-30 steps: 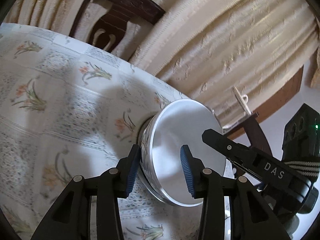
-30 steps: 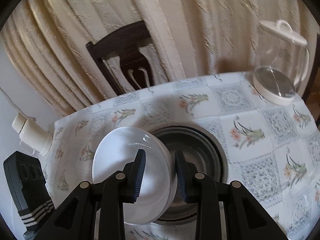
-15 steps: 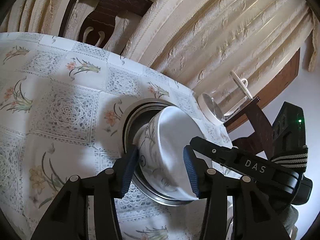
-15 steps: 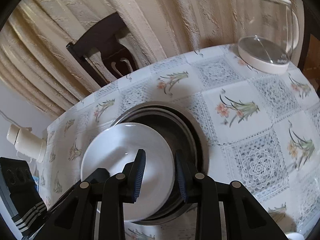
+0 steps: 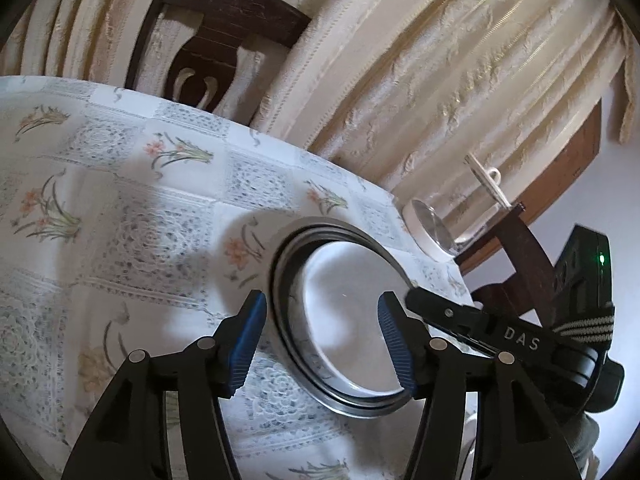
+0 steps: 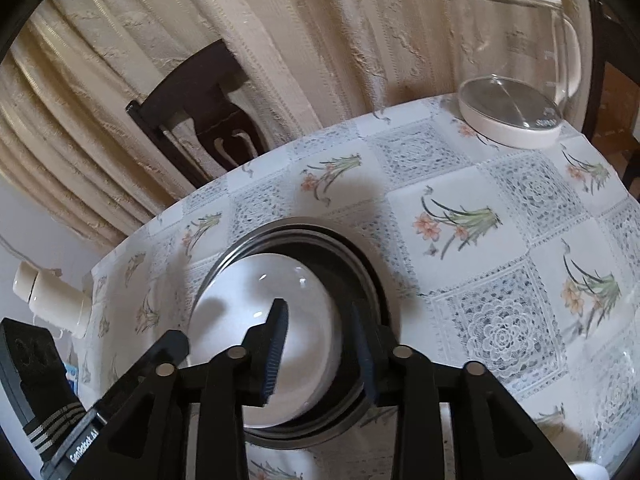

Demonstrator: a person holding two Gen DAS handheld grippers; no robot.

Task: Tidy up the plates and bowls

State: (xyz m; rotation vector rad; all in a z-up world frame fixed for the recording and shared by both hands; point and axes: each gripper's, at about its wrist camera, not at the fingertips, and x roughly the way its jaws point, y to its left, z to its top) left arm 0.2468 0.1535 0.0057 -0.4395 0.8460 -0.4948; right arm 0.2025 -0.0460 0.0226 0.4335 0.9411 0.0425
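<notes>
A steel bowl stands on the flowered tablecloth, and a white bowl lies inside it. My left gripper is open; one finger is outside the steel rim and the other is over the white bowl, touching neither. In the right wrist view the white bowl rests tilted against the near-left side of the steel bowl. My right gripper straddles the white bowl's right rim, one pad inside and one outside, shut on it. A finger of the right gripper shows in the left wrist view, and a left finger in the right wrist view.
A glass kettle with a white lid and base stands at the table's far right edge. A dark wooden chair backs against cream curtains behind the table. A white cylinder hangs off the left side. Open tablecloth lies right of the bowls.
The right gripper lowered the white bowl down into the steel bowl. The left gripper's fingers spread wider, and the steel bowl went from tilted to flat on the table.
</notes>
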